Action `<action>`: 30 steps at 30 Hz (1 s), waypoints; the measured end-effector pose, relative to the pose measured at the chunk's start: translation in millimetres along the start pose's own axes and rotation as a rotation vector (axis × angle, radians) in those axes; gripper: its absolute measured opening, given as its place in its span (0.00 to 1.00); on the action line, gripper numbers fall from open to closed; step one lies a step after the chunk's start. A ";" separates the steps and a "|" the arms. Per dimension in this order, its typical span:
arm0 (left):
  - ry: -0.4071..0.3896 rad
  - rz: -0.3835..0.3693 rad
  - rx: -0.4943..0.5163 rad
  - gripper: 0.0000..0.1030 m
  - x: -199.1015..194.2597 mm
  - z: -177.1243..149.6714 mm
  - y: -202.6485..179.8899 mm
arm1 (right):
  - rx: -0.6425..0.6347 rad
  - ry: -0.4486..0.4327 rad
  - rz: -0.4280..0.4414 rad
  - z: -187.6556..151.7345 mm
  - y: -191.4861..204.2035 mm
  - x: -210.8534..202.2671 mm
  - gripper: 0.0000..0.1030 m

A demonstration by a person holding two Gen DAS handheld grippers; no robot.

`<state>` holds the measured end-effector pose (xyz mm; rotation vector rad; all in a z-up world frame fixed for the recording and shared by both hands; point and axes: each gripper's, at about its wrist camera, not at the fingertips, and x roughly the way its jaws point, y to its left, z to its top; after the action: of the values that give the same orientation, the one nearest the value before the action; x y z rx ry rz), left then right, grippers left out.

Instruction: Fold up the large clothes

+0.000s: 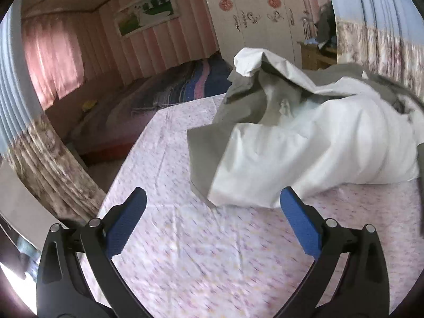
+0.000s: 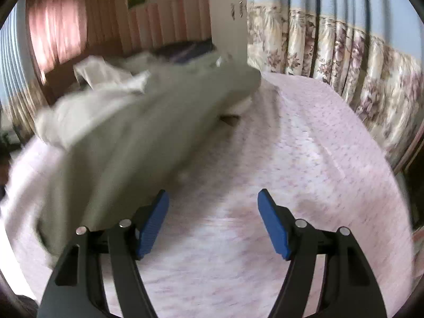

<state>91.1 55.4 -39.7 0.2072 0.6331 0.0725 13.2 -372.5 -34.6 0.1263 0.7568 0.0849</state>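
Observation:
A large grey garment with a white lining [image 1: 304, 137] lies crumpled in a heap on the table covered with a pink patterned cloth [image 1: 201, 251]. My left gripper [image 1: 213, 201] is open and empty, just in front of the heap's near white edge, above the cloth. In the right wrist view the same garment [image 2: 127, 135] stretches blurred from the far centre to the near left. My right gripper [image 2: 213, 201] is open and empty, with the garment's near edge beside its left finger [image 2: 152, 225].
The table's left edge [image 1: 124, 164] drops off toward a bed with a striped blanket [image 1: 185, 84]. Flowered curtains [image 2: 344, 61] hang close behind the table's far right side. A white wardrobe [image 1: 254, 21] stands at the back.

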 end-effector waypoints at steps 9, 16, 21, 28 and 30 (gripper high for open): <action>0.008 -0.054 -0.044 0.97 -10.9 -11.3 -35.1 | -0.057 0.057 0.154 -4.0 66.8 20.7 0.09; 0.005 -0.031 -0.008 0.97 -6.7 -3.2 -44.6 | -0.100 -0.005 -0.105 22.1 21.9 5.7 0.01; 0.019 -0.013 -0.046 0.97 8.1 6.9 -32.9 | -0.182 0.020 -0.757 56.7 -76.0 21.8 0.11; 0.033 0.020 -0.016 0.97 27.4 16.8 -27.4 | 0.021 -0.193 -0.366 51.5 -70.2 -35.2 0.80; 0.039 0.017 -0.001 0.97 32.0 16.2 -28.7 | 0.062 -0.183 -0.152 41.0 -48.2 -30.8 0.80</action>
<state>126.6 28.7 -51.7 0.2102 0.6703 0.0935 20.7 -427.3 8.8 0.1332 0.5844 -0.0938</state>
